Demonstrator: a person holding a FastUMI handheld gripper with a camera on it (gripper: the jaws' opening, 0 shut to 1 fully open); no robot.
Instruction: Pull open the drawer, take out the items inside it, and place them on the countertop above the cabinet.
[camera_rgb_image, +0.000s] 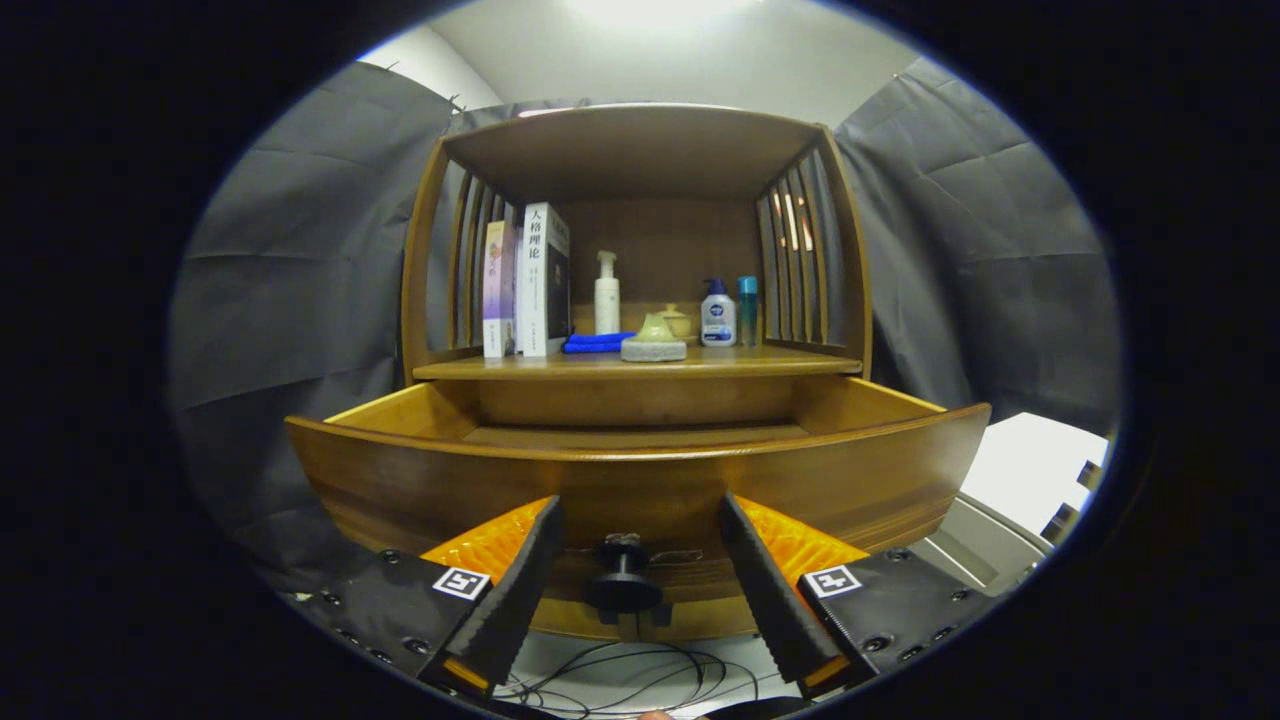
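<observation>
A wooden cabinet's drawer (420, 480) is pulled out toward me, its curved front just ahead of the fingers. Only a strip of its floor and inner walls shows, and whatever lies deeper inside is hidden by the front. My gripper (638, 535) is open, with its black ribbed fingers (520, 580) spread either side of the drawer's black knob (623, 580) and touching nothing. The countertop (780, 364) above the drawer carries a blue cloth (597, 342) and a green sponge-like item (654, 342).
On the countertop stand books (530, 282), a white pump bottle (607, 295), a small jar (678, 320), a blue-capped bottle (718, 315) and a teal bottle (747, 310). Slatted cabinet sides flank them. Black cables (640, 675) lie on the floor below; a white surface (1030, 465) sits right.
</observation>
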